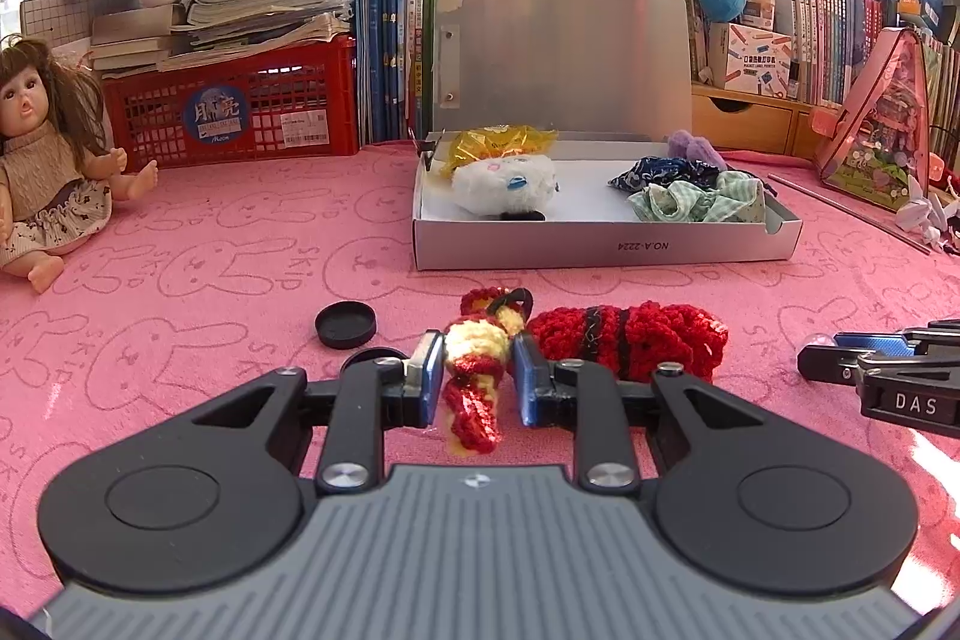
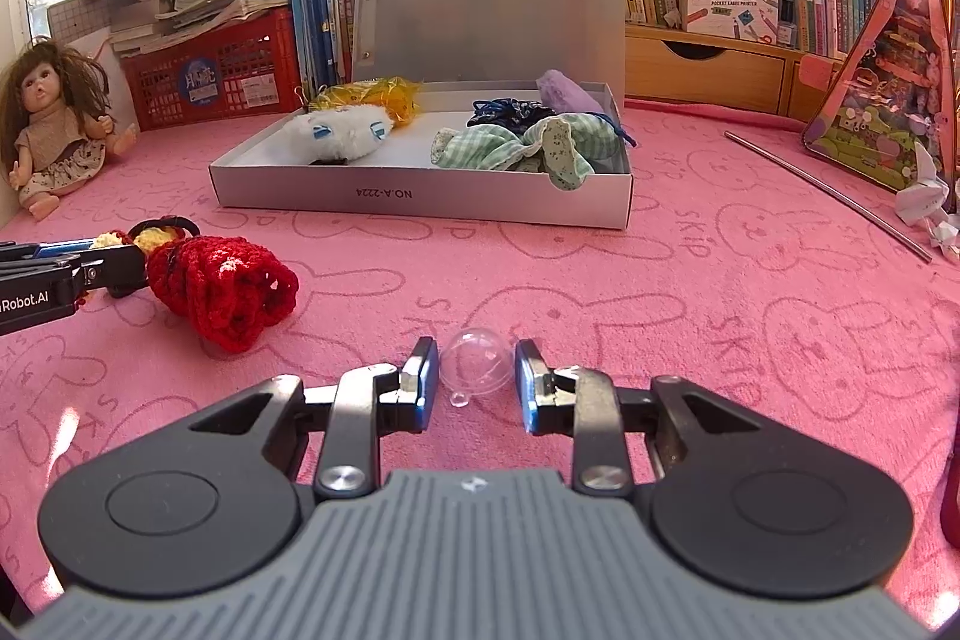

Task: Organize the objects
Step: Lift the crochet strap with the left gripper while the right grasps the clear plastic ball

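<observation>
left gripper [image 1: 477,373] pinching crochet doll [image 1: 477,370] at its waist: soft, light, squashy | right gripper [image 2: 474,373] spread around clear dome [image 2: 475,359] on pink cloth [image 2: 720,310]: slick, brittle, grip its widest part | open box [image 2: 420,199] at 12 o'clock, well apart

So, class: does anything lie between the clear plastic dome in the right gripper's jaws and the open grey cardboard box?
Nothing visible: only bare pink cloth separates the clear plastic dome from the open grey cardboard box.
</observation>
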